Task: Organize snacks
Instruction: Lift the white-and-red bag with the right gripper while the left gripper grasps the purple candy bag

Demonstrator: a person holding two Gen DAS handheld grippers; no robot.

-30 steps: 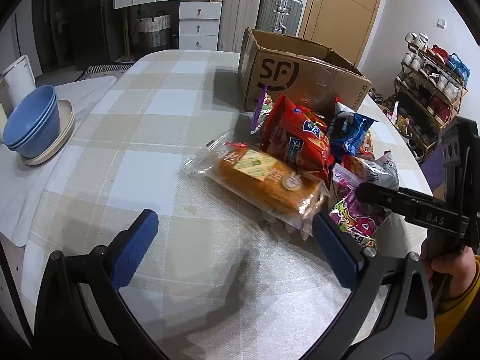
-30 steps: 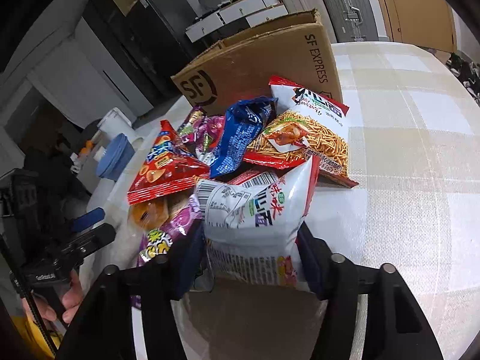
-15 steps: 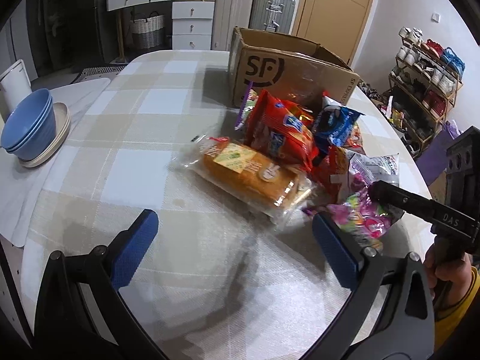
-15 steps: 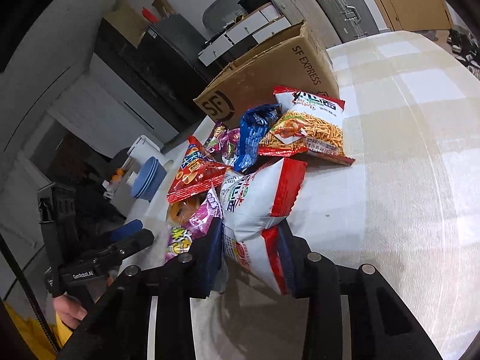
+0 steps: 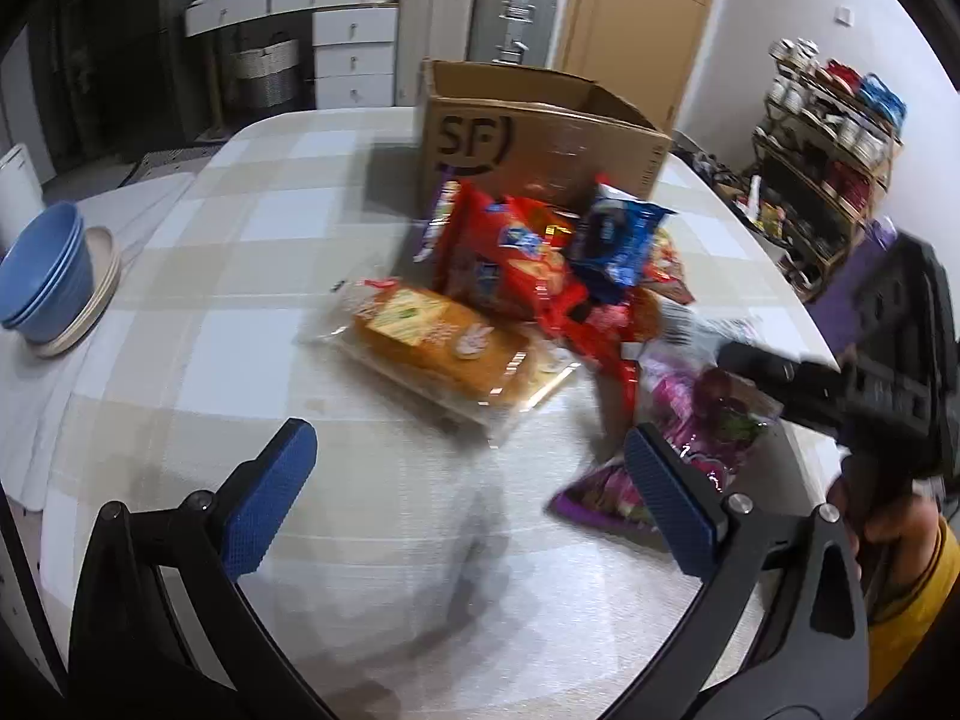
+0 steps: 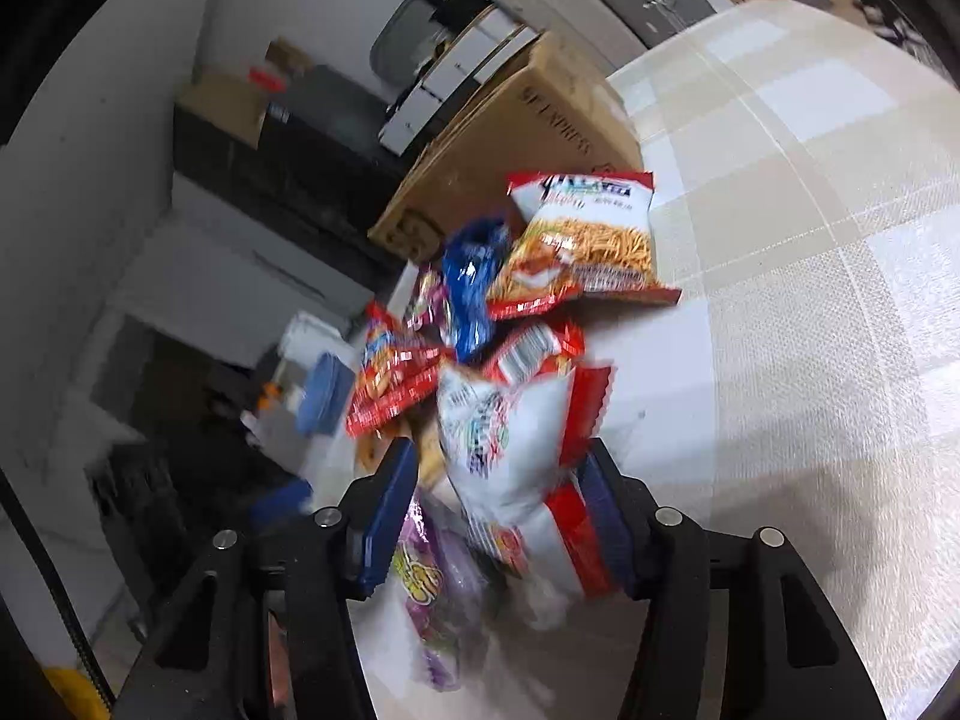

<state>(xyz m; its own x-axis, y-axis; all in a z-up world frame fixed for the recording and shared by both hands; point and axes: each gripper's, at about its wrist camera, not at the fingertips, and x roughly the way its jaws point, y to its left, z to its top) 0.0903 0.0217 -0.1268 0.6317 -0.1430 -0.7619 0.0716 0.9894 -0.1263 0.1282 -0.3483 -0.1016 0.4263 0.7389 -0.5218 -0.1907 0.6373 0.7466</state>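
A pile of snack bags lies in front of the open cardboard box (image 5: 540,144) on the checked table (image 5: 240,360). My right gripper (image 6: 498,498) has a white and red bag (image 6: 516,438) between its opening jaws. The right pad touches the bag and a gap shows at the left pad. A purple candy bag (image 6: 432,588) lies under it. From the left wrist view, the right gripper (image 5: 738,360) reaches into the pile's right side. My left gripper (image 5: 468,498) hangs open over bare table, short of the wrapped bread loaf (image 5: 438,348).
A red cracker bag (image 5: 510,258), a blue bag (image 5: 618,234) and a noodle snack bag (image 6: 576,240) lean near the box. Blue bowls on a plate (image 5: 42,276) stand at the far left. The table edge runs close on the right, by a hand in a yellow sleeve (image 5: 900,540).
The right gripper squeezed the white and red bag, then its jaws widened again while it rolled. The purple bag slid nearer the left gripper. The left gripper drifted slightly.
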